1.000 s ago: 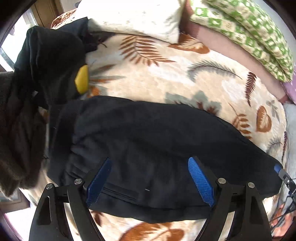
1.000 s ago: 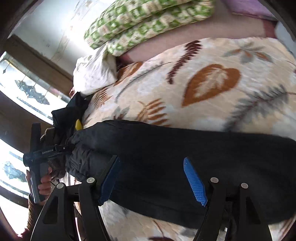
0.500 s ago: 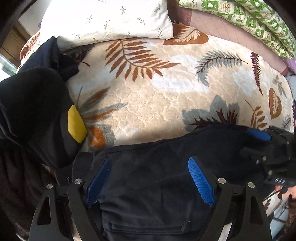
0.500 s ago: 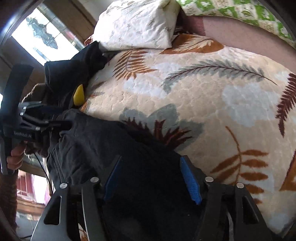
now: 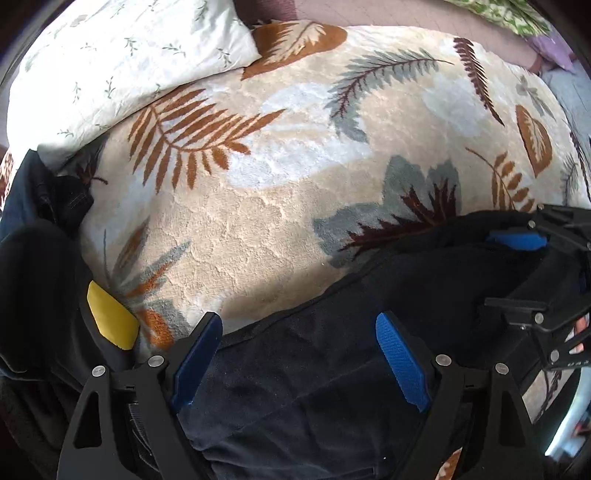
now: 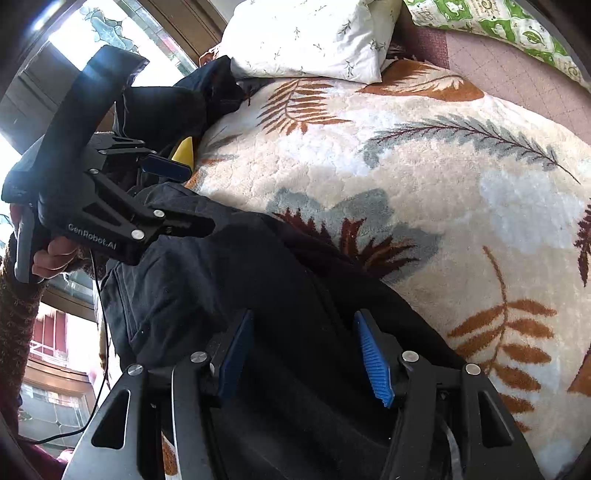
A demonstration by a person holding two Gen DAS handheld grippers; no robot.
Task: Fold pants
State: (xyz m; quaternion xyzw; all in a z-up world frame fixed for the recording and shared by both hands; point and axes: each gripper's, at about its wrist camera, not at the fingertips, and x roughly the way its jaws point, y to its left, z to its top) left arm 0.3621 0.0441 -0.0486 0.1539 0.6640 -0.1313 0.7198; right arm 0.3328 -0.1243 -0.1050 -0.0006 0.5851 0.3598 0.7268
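The black pants (image 5: pixel 314 387) lie bunched on the leaf-patterned blanket (image 5: pixel 258 206) at the near edge of the bed. My left gripper (image 5: pixel 299 363) hangs open just over the cloth, its blue pads apart, and also shows in the right wrist view (image 6: pixel 173 192). My right gripper (image 6: pixel 303 354) is open over the pants (image 6: pixel 229 295) with cloth lying between its pads; it also shows at the right in the left wrist view (image 5: pixel 524 273). Whether cloth is pinched there is not clear.
A white flowered pillow (image 5: pixel 122 70) lies at the back left. A pile of dark clothes with a yellow patch (image 5: pixel 110 321) sits at the left edge. A green patterned quilt (image 6: pixel 498 22) is at the back right. A window (image 6: pixel 74 55) is left of the bed.
Both grippers swung towards each other and the pants went from a long spread shape to a bunched heap. The right gripper now sits close beside the left one.
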